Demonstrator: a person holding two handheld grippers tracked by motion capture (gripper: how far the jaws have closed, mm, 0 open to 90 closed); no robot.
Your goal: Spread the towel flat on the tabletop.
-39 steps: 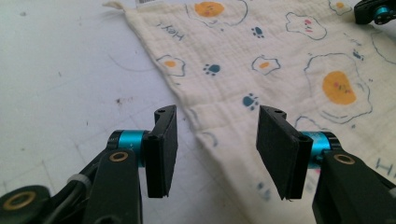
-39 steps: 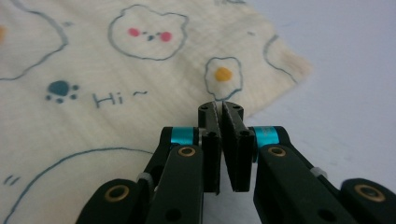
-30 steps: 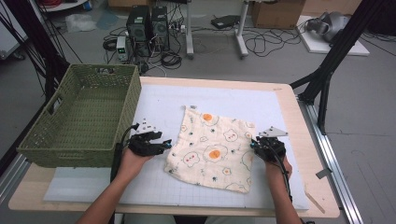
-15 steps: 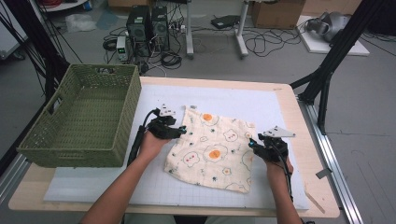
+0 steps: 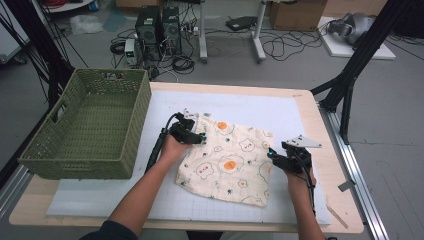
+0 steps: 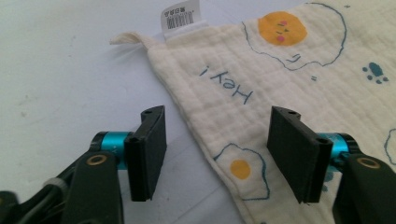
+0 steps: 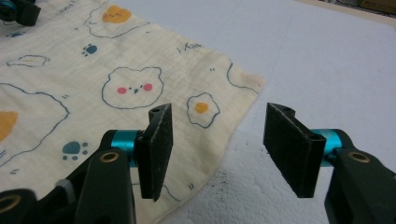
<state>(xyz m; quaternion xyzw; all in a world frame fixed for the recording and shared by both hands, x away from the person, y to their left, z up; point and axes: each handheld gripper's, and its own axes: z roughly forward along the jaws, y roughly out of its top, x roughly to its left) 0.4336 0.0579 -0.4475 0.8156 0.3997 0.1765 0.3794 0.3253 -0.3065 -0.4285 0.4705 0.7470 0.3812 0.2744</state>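
Cloth (image 6: 261,93) edge lies between open left claw (image 6: 217,154) jaws

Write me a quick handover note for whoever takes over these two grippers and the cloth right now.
Left gripper: open, jaws straddling the cloth's far left edge near its label.
Right gripper: open, jaws just been opening, straddling the cloth's right edge.
Cloth lies spread flat on the white mat; green basket stands to its left.
Done: cloth laid out.
Left: probably grip both edges and fold.
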